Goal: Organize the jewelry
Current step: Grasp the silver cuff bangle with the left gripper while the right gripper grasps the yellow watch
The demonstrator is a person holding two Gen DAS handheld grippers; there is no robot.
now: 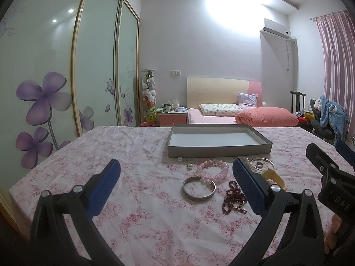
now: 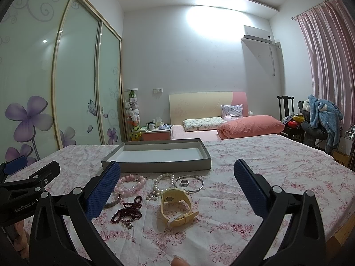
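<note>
Both grippers hover above a table under a pink floral cloth (image 1: 137,217); neither touches any jewelry.

Left gripper (image 1: 175,173): jaws spread wide, blue pads well apart, nothing between them; in its view the silver cuff bangle (image 1: 198,188) lies flat on the cloth ahead between the fingers; the pink bead bracelet (image 1: 214,170) touches the cuff's far edge; the dark red bead strand (image 1: 234,198) lies heaped just right of the cuff, near the right pad.

Right gripper (image 2: 177,174): jaws likewise wide apart, empty; the cream wristwatch (image 2: 175,206) sits ahead between the fingers, strap curled and buckle end toward the camera; the white pearl bracelet (image 2: 164,182) lies just behind the watch; a thin silver bangle (image 2: 200,184) lies right of the pearls, with a small ring (image 2: 184,182) inside its loop.

A loose pearl (image 1: 180,159) and a second small ring (image 1: 190,166) rest near the front wall of the grey tray (image 1: 218,150).

The tray stands beyond the jewelry cluster, shallow, its white floor bare; all pieces are on the cloth outside it.

A fingertip (image 2: 179,261) shows at the bottom edge of the right view.
</note>
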